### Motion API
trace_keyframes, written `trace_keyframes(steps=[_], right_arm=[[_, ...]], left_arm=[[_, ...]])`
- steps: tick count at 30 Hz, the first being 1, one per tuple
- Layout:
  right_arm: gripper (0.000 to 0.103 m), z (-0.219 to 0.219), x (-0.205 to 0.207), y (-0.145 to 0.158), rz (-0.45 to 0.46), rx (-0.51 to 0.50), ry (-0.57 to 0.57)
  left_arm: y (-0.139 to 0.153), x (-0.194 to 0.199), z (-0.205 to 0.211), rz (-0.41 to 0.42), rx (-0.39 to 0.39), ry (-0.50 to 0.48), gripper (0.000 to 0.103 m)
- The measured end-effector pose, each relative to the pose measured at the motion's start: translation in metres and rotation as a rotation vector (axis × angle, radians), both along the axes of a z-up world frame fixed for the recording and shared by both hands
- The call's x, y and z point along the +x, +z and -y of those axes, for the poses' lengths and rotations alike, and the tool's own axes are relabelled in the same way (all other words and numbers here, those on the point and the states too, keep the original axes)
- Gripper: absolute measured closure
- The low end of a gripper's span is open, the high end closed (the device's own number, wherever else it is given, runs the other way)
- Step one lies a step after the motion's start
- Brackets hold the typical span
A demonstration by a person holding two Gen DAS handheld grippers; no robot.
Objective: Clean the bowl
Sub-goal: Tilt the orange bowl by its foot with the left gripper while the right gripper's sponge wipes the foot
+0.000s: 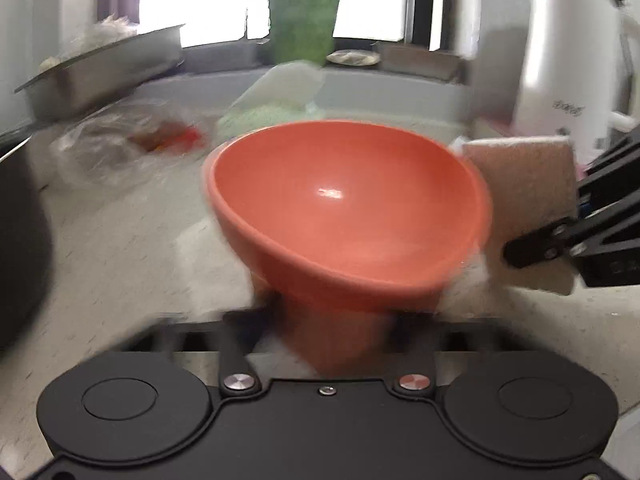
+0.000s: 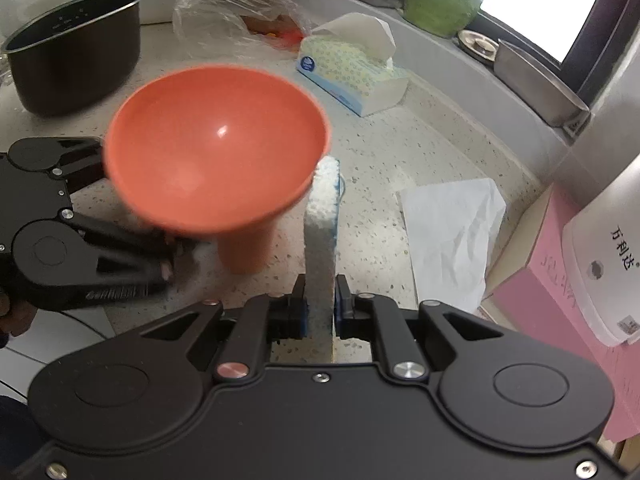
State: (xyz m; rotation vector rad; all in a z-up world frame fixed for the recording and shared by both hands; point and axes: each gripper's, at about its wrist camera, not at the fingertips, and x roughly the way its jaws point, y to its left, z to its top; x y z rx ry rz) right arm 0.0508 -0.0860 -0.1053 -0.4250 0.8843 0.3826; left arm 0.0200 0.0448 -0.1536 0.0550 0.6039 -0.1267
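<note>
Two grippers engaged | bowl tilted above counter, stem clamped by left gripper | sponge pinched in right gripper beside rim | step: presenting bowl | next: sponge to be brought inside for wiping

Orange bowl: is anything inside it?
The orange bowl shows only a smooth, bare interior with a light glint; no food or water visible. The sponge stands beside it, outside. The near inner wall is hidden in both views.

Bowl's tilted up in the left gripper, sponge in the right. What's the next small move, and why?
Probably ease the sponge leftward over the rim into the orange bowl. The right gripper holds it upright beside the rim, and the left gripper has the foot with the opening facing it.
</note>
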Motion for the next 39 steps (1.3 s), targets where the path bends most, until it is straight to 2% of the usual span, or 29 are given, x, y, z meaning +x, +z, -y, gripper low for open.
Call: trace_keyframes(steps=[5, 8, 10, 16, 22, 26, 28, 31, 35, 38, 39], right_arm=[[0.090, 0.000, -0.002, 0.002, 0.010, 0.005, -0.029], [0.091, 0.000, -0.003, 0.007, 0.021, 0.009, -0.046], [0.091, -0.001, -0.004, 0.009, 0.025, 0.004, -0.043], [0.092, -0.019, -0.031, 0.009, 0.072, -0.048, 0.049], [0.091, -0.042, -0.050, 0.013, 0.132, -0.093, 0.151], [0.091, -0.043, -0.049, 0.013, 0.143, -0.116, 0.140], [0.089, -0.037, -0.046, 0.014, 0.142, -0.114, 0.115], [0.089, -0.031, -0.042, 0.018, 0.135, -0.096, 0.093], [0.091, -0.026, -0.043, 0.018, 0.154, -0.119, 0.070], [0.091, -0.014, -0.032, 0.018, 0.144, -0.106, 0.018], [0.091, -0.013, -0.030, 0.018, 0.145, -0.105, 0.016]], left_arm=[[0.008, 0.004, 0.005, -0.013, -0.027, 0.019, 0.066], [0.013, 0.002, 0.008, -0.007, 0.004, 0.009, 0.066], [0.020, 0.000, 0.008, 0.001, -0.007, 0.013, 0.066], [0.031, 0.007, -0.010, -0.066, -0.193, 0.071, 0.066], [0.041, 0.016, -0.036, -0.179, -0.439, 0.114, 0.066], [0.047, 0.017, -0.043, -0.186, -0.511, 0.110, 0.066], [0.051, 0.016, -0.042, -0.179, -0.501, 0.090, 0.066], [0.049, 0.017, -0.046, -0.192, -0.544, 0.093, 0.066], [0.041, 0.020, -0.057, -0.243, -0.640, 0.129, 0.066], [0.038, 0.024, -0.065, -0.291, -0.730, 0.117, 0.066], [0.038, 0.023, -0.062, -0.291, -0.717, 0.100, 0.066]])
